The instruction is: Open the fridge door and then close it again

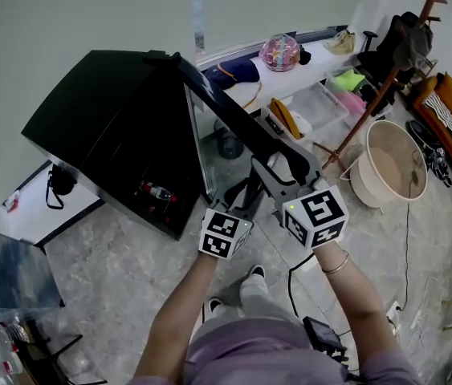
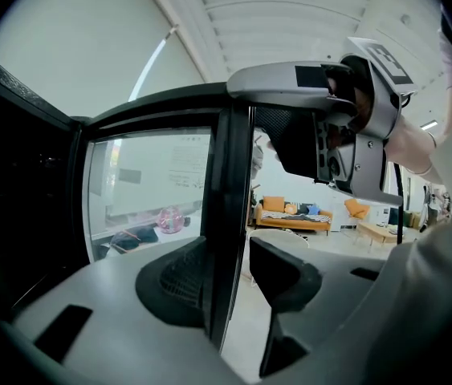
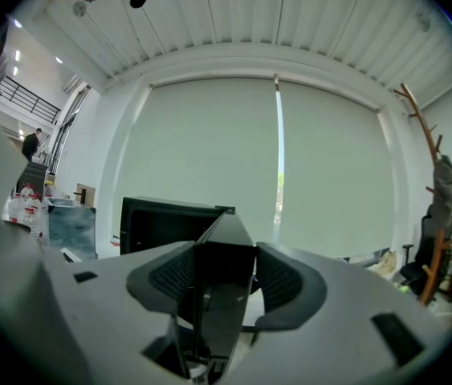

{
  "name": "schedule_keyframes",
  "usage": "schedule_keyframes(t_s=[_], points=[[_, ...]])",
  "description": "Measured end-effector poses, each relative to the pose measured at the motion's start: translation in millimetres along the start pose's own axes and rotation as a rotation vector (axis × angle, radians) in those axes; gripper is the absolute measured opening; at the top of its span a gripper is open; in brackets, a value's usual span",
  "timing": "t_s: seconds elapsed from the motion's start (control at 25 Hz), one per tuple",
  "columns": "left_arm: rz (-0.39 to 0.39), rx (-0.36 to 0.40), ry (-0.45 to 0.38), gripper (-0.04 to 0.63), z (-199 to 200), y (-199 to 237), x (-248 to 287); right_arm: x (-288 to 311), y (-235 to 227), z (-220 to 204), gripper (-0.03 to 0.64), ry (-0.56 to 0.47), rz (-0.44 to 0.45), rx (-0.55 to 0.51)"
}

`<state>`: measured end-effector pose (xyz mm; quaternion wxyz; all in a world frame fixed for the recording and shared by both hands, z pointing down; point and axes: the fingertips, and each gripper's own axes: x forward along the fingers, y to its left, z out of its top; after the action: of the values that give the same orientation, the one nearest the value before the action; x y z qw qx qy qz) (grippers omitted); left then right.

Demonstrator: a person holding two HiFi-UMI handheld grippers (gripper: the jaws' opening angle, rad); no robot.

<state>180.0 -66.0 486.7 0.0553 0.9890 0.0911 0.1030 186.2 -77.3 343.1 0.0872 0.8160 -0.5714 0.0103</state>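
In the head view the black fridge [image 1: 101,127] stands open, and its glass door [image 1: 226,115] is swung out toward me. Both grippers are at the door's free edge. My right gripper [image 1: 278,176] grips the upper part of that edge; in the right gripper view the door edge [image 3: 224,247] fills the space between the jaws of the right gripper [image 3: 224,283], both pads against it. My left gripper [image 1: 239,195] straddles the door edge [image 2: 226,199] lower down. In the left gripper view one pad of the left gripper [image 2: 230,275] touches the frame and a strip of daylight shows beside the other.
A drink bottle [image 1: 155,189] lies inside the fridge. Behind the door a white bench [image 1: 322,58] carries a pink helmet [image 1: 280,52]. A beige tub [image 1: 390,163], a coat stand [image 1: 394,79] and a clear bin [image 1: 326,107] crowd the right. A cable [image 1: 406,239] runs over the floor.
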Motion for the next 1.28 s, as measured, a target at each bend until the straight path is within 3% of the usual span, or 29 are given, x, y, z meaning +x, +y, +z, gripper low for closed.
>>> schedule_keyframes(t_s=[0.36, 0.8, 1.28], points=[[-0.008, 0.010, 0.000, 0.164, 10.8, -14.1, 58.3, -2.0, -64.3, -11.4, 0.238, -0.025, -0.032, 0.030], [0.022, -0.008, 0.004, 0.164, 24.8, -11.0, 105.5, 9.6, -122.3, -18.5, 0.229, -0.053, 0.012, 0.051], [0.237, -0.059, -0.086, 0.134, 67.7, 59.7, 121.5, 29.5, -174.2, -26.6, 0.222, -0.085, 0.045, 0.076]])
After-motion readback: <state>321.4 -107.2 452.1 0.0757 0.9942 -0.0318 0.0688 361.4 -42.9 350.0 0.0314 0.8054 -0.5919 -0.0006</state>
